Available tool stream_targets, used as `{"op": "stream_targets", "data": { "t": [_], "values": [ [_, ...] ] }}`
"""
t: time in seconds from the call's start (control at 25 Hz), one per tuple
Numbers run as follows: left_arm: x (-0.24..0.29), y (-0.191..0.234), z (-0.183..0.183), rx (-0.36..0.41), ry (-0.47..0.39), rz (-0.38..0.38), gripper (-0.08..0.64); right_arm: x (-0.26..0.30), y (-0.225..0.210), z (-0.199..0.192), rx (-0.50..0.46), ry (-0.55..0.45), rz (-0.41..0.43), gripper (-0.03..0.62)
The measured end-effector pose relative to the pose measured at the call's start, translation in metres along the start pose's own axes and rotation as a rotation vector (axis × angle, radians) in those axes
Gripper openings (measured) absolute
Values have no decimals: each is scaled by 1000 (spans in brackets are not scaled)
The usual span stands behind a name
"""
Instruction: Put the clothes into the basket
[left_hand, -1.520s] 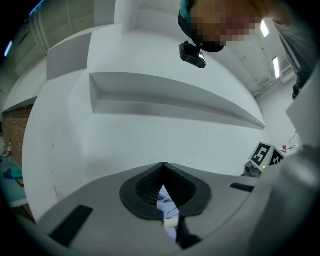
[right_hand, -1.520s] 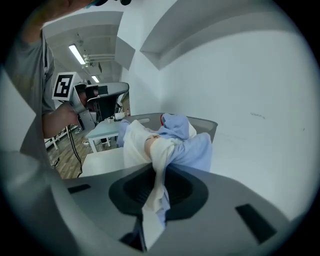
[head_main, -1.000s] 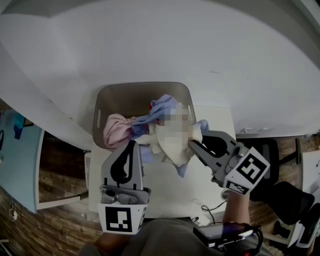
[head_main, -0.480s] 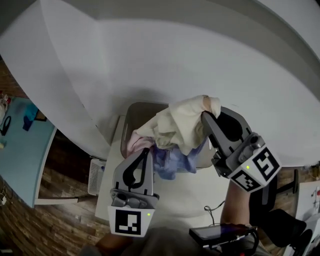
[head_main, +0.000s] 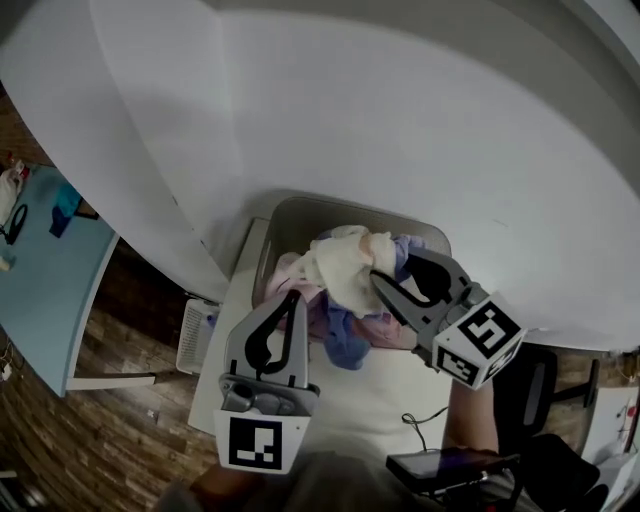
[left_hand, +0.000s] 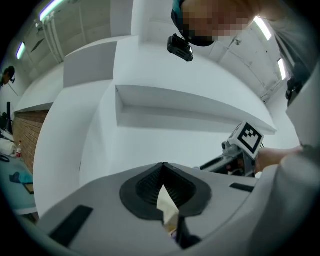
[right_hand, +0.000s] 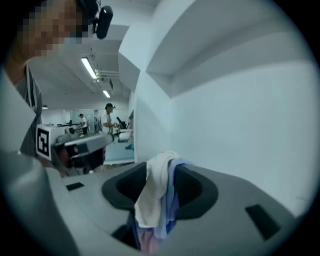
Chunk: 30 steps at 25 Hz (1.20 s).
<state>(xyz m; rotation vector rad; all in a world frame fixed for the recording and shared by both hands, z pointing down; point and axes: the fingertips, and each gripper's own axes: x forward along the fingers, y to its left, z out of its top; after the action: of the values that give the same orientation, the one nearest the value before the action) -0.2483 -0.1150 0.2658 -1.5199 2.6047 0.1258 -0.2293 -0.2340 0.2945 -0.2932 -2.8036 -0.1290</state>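
A grey basket (head_main: 292, 212) stands at the far end of a small white table (head_main: 385, 400). It holds a pile of clothes: a cream cloth (head_main: 340, 265) on top, blue cloth (head_main: 345, 345) and pink cloth (head_main: 388, 330) spilling over the near rim. My left gripper (head_main: 292, 296) (left_hand: 163, 166) is shut on a fold of the cream cloth (left_hand: 167, 207) at the pile's near left. My right gripper (head_main: 390, 270) (right_hand: 160, 167) is at the pile's right. Its jaws have just been opening, and cream and blue cloth (right_hand: 152, 195) hang slack between them.
A white wall (head_main: 400, 120) curves behind the basket. A white crate (head_main: 195, 335) sits under the table's left side, with wood floor (head_main: 130, 420) and a blue table (head_main: 40, 270) beyond. A dark device (head_main: 440, 465) and a chair (head_main: 535, 395) are near right.
The cloth bundle went from the table up over the basket and now lies lower, in it. Both grippers followed toward the basket. The right jaws stand wider apart.
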Motion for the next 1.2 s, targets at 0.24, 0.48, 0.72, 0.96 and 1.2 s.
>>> {"op": "stream_targets", "data": {
  "t": [0.24,0.48,0.72,0.96,1.2],
  "values": [
    [-8,-7,3,9,0,-8,8,-13,19,-51,52,116,1,186],
    [-21,-25,18,18,-29,-50,8,-36,42,-64,76,126,-18,181],
    [-43,-49,26,29,-38,-106,8,-63,70,-83,132,131,-33,181],
    [-65,-63,30,36,-34,-139,8,-81,97,-101,187,133,-56,181],
    [-82,-77,29,39,-27,-157,9,-98,110,-124,244,139,-105,183]
  ]
}}
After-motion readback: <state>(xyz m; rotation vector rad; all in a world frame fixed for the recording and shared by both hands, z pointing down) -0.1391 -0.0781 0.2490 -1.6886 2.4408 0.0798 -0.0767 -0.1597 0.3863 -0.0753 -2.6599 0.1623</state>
